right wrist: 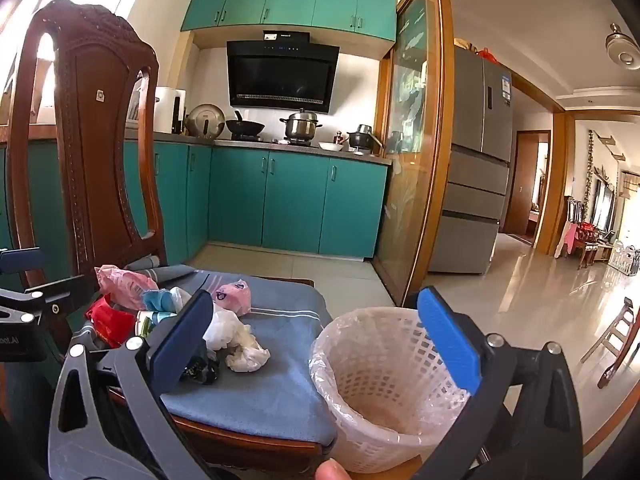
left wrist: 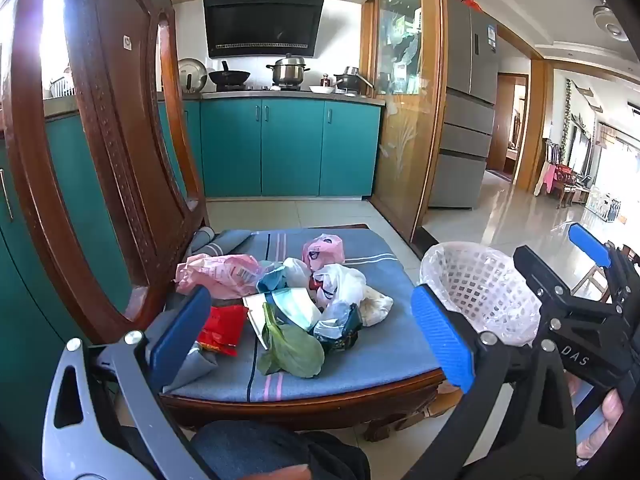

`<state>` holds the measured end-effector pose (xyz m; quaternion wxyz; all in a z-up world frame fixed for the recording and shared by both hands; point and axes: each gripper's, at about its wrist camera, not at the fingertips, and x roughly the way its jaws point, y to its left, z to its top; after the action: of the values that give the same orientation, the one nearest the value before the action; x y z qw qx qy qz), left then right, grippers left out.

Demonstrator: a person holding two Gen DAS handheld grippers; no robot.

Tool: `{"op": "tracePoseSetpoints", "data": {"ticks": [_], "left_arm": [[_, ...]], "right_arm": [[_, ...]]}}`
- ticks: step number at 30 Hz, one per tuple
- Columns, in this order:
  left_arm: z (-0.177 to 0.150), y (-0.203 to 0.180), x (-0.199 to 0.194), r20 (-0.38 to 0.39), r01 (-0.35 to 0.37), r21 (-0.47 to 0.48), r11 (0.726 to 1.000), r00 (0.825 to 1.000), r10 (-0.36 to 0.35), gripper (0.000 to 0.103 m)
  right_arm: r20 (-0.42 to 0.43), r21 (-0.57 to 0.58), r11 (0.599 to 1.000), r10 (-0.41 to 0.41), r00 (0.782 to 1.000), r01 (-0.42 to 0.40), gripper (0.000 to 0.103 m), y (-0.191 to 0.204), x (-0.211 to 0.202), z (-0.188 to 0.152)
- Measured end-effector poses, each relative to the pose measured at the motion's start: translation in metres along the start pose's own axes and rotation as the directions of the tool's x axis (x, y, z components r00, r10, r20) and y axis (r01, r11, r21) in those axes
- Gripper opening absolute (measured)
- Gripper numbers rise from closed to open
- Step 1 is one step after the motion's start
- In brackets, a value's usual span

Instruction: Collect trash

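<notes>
Beside chair cushion (left wrist: 360, 356), lined basket (right wrist: 360, 400) empty; trash pile (left wrist: 288, 300) on cushion.

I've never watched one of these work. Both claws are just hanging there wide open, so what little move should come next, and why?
Probably the left gripper should ease down onto the green leaf, the piece of the trash pile nearest it on the chair cushion. Both grippers are open and hold nothing, and the lined basket beside the chair looks empty, so nothing seems collected yet.

both the left gripper (left wrist: 312, 340) and right gripper (right wrist: 320, 344) gape wide, tilted slightly downward.
</notes>
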<state>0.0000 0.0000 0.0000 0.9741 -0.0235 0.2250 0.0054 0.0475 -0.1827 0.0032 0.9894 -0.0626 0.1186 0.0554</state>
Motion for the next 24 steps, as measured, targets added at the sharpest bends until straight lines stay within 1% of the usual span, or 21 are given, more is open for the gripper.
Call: {"op": "tracePoseSetpoints", "data": {"ticks": [4,13,24], "left_arm": [[0.0001,0.0003,0.0000,0.000,0.001,-0.002,1.000,1.000,-0.001,0.100],[-0.0054,0.0007,0.0002,-0.005,0.000,-0.002,1.000,1.000,0.000,0.100],[-0.0042,-0.0009,0.0007,-0.011,0.001,-0.001,1.000,1.000,-0.001,0.100]], "right_arm": [[0.001,0.009,1.000,0.002,1.000,-0.002,0.100,-0.0028,0.0005,-0.0019],[0.004,0.006,1.000,0.005,1.000,-0.005,0.100,0.0052,-0.0054,0.0074],[0.000,0.027,1.000,0.009,1.000,-0.009,0.100,-0.0036,-0.0023,-0.0002]]}}
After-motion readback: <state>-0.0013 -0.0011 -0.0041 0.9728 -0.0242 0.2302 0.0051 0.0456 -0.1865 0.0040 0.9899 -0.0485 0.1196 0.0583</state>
